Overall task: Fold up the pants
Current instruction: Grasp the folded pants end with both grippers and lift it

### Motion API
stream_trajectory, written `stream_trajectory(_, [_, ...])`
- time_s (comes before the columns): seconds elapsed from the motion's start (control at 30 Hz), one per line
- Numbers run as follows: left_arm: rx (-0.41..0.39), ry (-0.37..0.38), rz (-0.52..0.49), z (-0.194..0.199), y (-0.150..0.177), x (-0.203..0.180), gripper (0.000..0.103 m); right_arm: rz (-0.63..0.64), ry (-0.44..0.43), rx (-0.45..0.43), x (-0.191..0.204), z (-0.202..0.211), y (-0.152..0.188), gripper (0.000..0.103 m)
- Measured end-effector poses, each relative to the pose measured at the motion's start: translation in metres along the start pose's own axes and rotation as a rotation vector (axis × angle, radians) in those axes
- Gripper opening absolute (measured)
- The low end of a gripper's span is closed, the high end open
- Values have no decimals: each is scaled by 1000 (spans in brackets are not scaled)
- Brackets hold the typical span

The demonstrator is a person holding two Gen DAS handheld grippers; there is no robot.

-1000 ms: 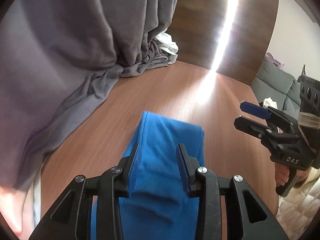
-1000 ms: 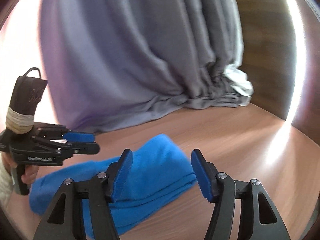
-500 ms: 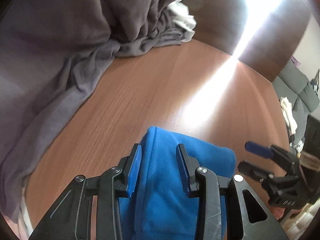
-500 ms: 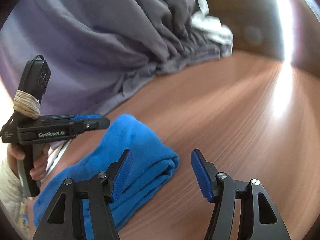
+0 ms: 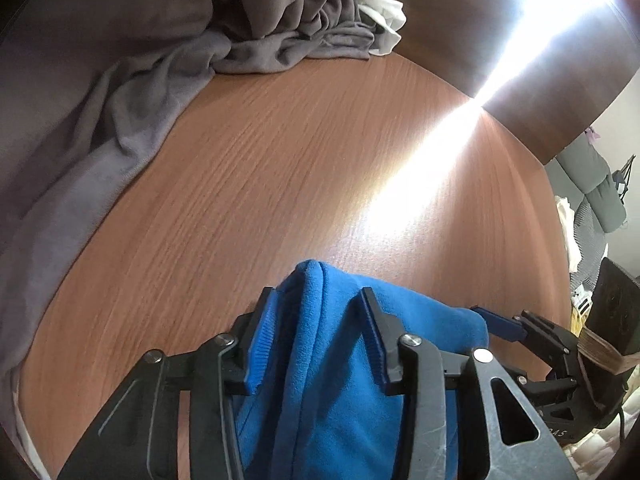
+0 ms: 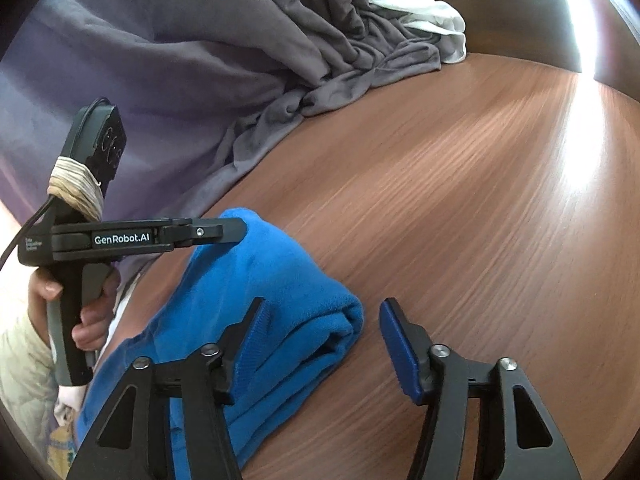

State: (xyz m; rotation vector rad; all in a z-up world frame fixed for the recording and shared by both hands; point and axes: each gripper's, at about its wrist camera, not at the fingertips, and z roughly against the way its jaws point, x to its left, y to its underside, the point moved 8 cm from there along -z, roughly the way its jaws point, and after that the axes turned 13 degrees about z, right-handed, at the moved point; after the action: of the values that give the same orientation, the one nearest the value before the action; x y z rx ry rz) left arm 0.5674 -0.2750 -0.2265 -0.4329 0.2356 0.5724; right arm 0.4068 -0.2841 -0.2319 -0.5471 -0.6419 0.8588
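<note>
Two hand-held grippers worked over one pair of blue fleece pants (image 5: 344,364) on a wooden table (image 5: 280,168). Between the fingers of the left gripper (image 5: 316,344) rose a raised fold of the fleece. Its jaws had just been opening a little, so a narrow gap showed on each side of the ridge and the ribbed blue pads (image 5: 260,344) did not appear to press the cloth (the left pad sat very close to it, and I could not rule out a light touch). From the right wrist view, the same gripper reached in from the left, held by the person's hand (image 6: 76,308), with its tip at the far upper corner of the bundle.

Jaws on the right gripper (image 6: 324,344) stood clearly apart with nothing clamped, though they had just been closing somewhat. Its left finger lay over the folded pants (image 6: 280,300); its right finger hung over bare table (image 6: 460,200), and the rounded folded edge of the bundle sat in the gap between them, nearer the left finger.

Judging by the compact, layered shape, the folding looked nearly done, and the step in hand seemed to be setting the bundle down and letting go. Next would probably come freeing both grippers without dragging the layers open, perhaps with a tidy of the near edge.

Beyond the pants, well apart along the table's far edge, lay a heap of grey cloth (image 6: 320,80) with white cloth (image 6: 424,12) behind it.
</note>
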Motion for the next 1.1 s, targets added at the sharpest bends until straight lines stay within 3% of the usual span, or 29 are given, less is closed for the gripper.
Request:
stream_trajectory(0.2, [11, 33, 30, -7, -1, -2, 42, 7, -16, 16, 2, -5, 0, 44])
stream_trajectory(0.27, [5, 34, 23, -6, -2, -4, 32, 16, -14, 17, 2, -5, 0, 40])
stream_trajectory(0.43, [-20, 31, 0, 1, -1, -6, 21, 74, 0, 6, 7, 0, -4, 29])
stream_trajectory(0.5, [-45, 34, -14, 9, 0, -8, 20, 100, -2, -1, 12, 4, -8, 24])
stream_trajectory(0.77, [-215, 76, -57, 74, 1, -19, 18, 179, -8, -86, 37, 44, -32, 22])
stream_trajectory(1.1, [-367, 111, -90, 149, 29, -10, 17, 355, 32, -217, 111, 97, -48, 22])
